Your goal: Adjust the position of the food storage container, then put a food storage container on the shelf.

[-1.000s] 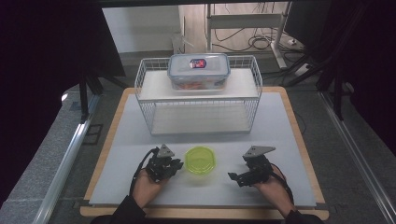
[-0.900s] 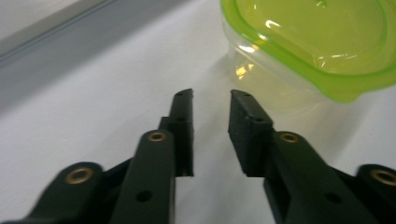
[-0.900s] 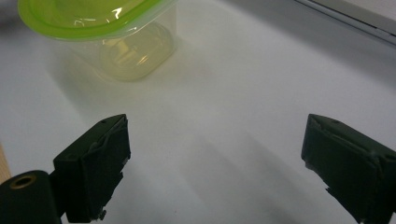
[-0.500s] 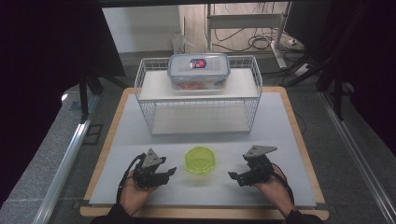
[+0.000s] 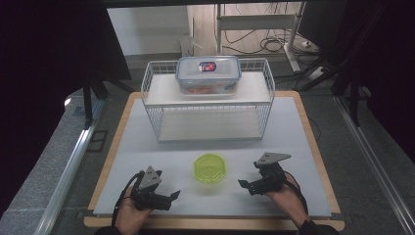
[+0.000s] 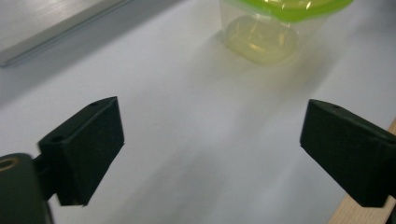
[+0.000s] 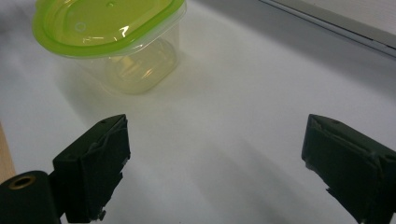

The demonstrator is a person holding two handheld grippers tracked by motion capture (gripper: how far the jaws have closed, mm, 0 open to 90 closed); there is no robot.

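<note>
Tub [image 5: 210,167] with green lid stands upright near the table's [image 5: 293,127] front edge, between both grippers and touching neither. Left gripper [image 5: 172,195], jaws just opened wide and empty, sits nearer the front-left corner; right gripper [image 5: 243,184], jaws apart and empty, looks slightly nearer the tub.

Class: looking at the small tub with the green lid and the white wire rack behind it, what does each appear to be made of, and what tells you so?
Small tub: likely clear, glossy plastic; the table shows through its walls. Its green lid looks like translucent plastic with shiny highlights. White wire rack: probably painted or coated metal wire, judging by its thin, even grid.
</note>
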